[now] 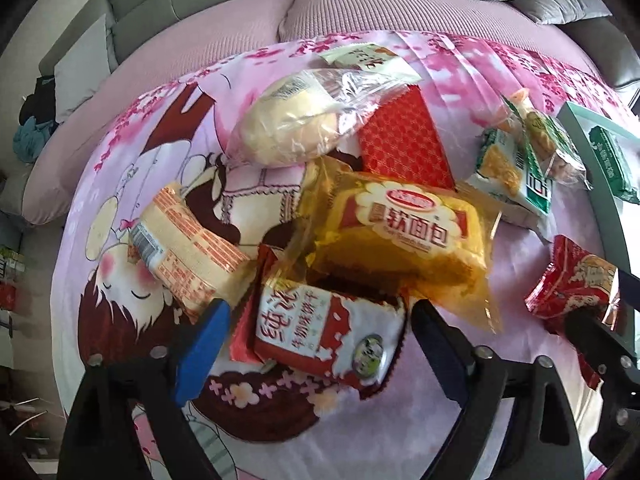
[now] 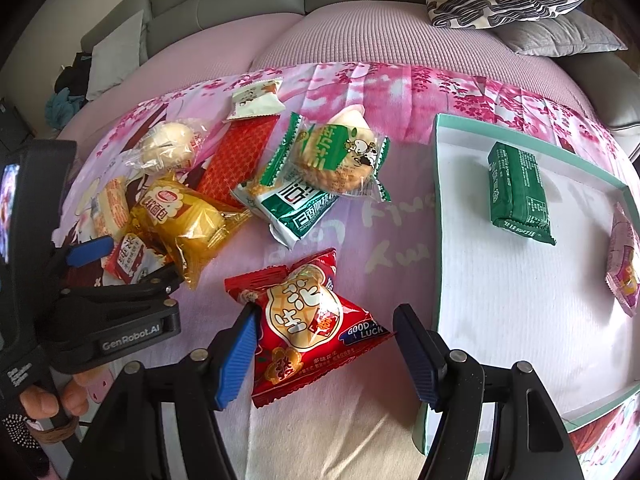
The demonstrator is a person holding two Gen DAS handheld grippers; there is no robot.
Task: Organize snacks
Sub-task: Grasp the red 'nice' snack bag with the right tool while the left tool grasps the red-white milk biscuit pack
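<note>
Between the spread fingers of the left gripper lies a red-and-white biscuit packet, untouched on either side by the blue pads. Just past those fingertips sits a yellow soft-bread pack, and farther on a clear-wrapped bun beside a red patterned packet. The right gripper is likewise wide open, straddling a red peanut bag whose left edge meets the blue pad. Beyond and right of its fingers, the teal-rimmed box holds a green packet and a pink one.
</note>
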